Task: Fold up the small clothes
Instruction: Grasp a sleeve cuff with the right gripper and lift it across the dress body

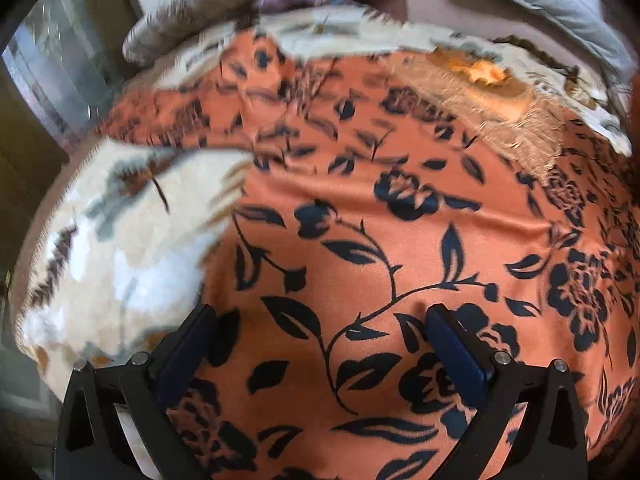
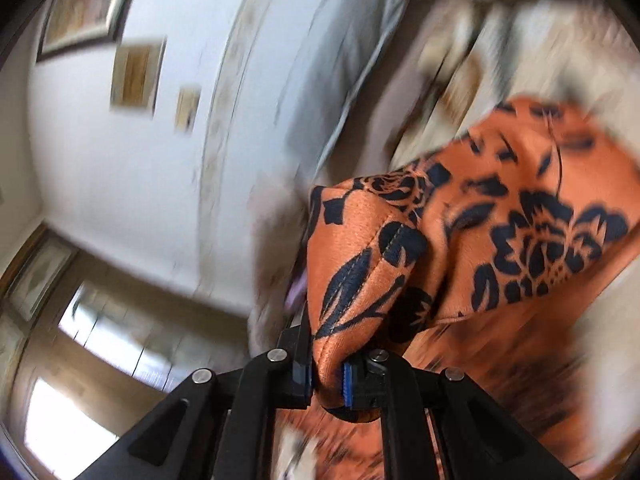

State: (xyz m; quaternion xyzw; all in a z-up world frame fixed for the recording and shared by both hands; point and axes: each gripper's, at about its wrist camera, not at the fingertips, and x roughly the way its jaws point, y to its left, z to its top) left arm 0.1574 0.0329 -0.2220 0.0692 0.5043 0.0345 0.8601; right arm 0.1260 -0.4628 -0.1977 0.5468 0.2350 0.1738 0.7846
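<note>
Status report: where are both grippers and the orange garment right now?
Right gripper shut on orange floral garment, hem lifted. Left gripper open over garment's flat part. Nothing in the way.

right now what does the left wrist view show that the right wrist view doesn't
Only the left wrist view: the left gripper open above the orange cloth, which lies spread flat over a pale blanket, and a frayed tan patch at the cloth's far edge.

Only the right wrist view: the right gripper shut on a stitched edge of the cloth, lifted into a fold, with framed pictures on a white wall behind.

Both: the same orange cloth with dark flowers, the blanket, and a grey pillow.
</note>
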